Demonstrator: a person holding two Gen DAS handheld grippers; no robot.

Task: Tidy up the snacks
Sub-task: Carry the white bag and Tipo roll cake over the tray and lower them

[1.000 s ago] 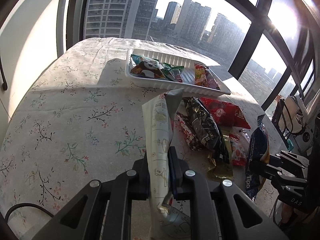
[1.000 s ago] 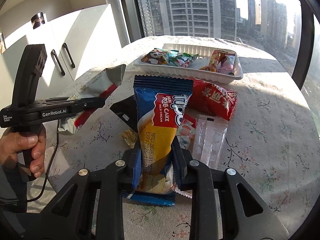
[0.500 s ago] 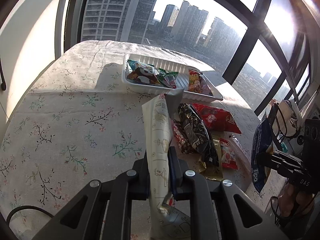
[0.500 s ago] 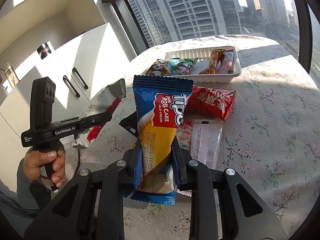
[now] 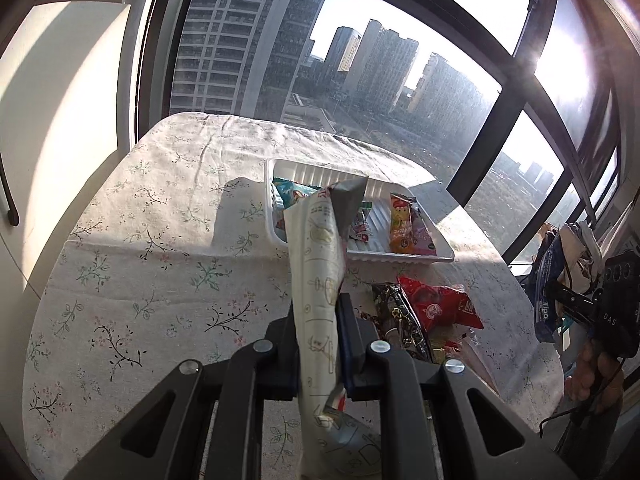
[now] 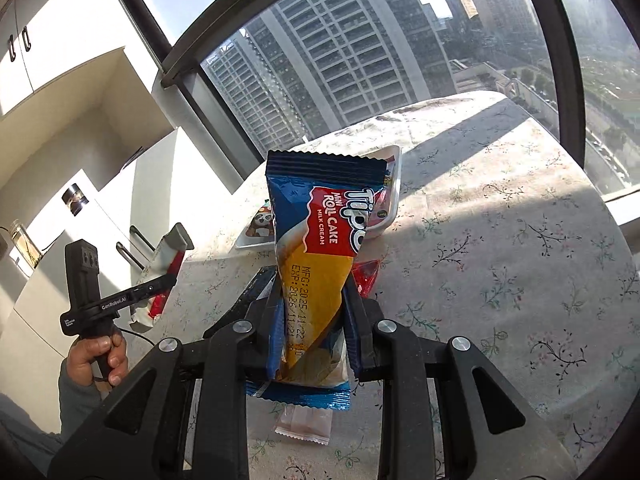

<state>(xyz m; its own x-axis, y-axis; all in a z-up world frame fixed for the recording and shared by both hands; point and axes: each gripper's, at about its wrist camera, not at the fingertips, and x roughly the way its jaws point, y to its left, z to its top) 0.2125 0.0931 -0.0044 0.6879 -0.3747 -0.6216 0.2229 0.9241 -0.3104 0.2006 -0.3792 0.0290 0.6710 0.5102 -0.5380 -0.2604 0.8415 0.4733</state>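
My left gripper point(image 5: 319, 312) is shut on a long white and grey snack packet point(image 5: 320, 264), held above the table in front of the white tray point(image 5: 404, 257). The tray holds several snacks, among them an orange packet point(image 5: 402, 224). My right gripper point(image 6: 316, 292) is shut on a blue Tipo roll cake packet point(image 6: 320, 236), held high above the table. The tray point(image 6: 390, 216) is partly hidden behind that packet. The left gripper with its white packet point(image 6: 158, 268) shows at the left of the right wrist view. The right gripper point(image 5: 576, 300) shows at the right edge of the left wrist view.
Loose snacks lie on the floral tablecloth point(image 5: 152, 280): a red packet point(image 5: 436, 304), a dark packet point(image 5: 404, 324), and a clear wrapper point(image 6: 304, 424) under my right gripper. Windows stand behind the table. White cabinets point(image 6: 92, 216) are at the left.
Both grippers have risen and pulled back from the table with their packets. The right wrist view now tilts up, so the tray and loose snacks look smaller and lower.
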